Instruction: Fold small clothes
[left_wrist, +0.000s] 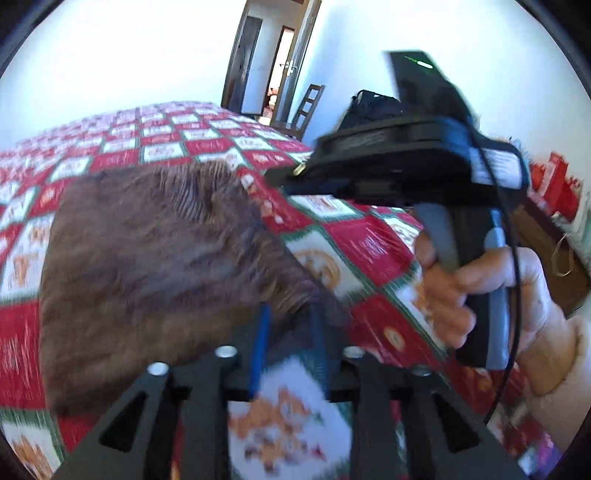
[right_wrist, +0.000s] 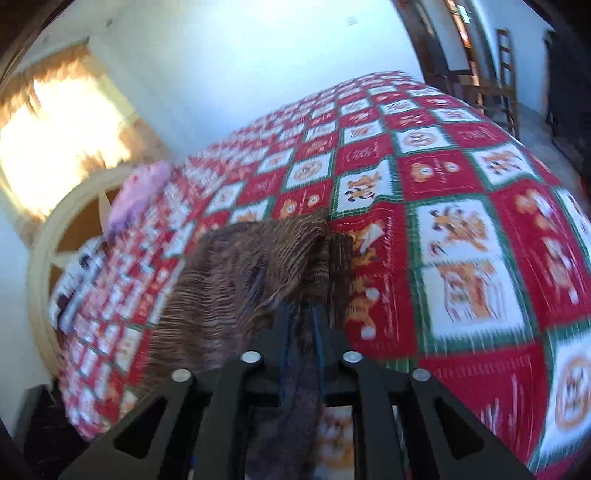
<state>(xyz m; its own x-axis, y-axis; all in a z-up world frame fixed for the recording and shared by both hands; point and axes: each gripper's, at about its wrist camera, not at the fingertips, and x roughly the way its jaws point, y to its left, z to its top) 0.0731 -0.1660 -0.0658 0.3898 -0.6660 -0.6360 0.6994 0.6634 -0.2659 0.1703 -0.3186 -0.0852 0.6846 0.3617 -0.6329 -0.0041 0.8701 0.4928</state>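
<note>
On 1 tablecloth (right_wrist: 458, 184): 1 brown cloth (right_wrist: 236, 273), 2 tools.

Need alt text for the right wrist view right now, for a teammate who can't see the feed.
The right hand-held gripper is shut on a corner of a brown striped knit garment, which trails back over a red, white and green Christmas-patterned tablecloth. The image is motion-blurred. A pink and purple item sits at the table's far left edge, below a bright curtained window.
</note>
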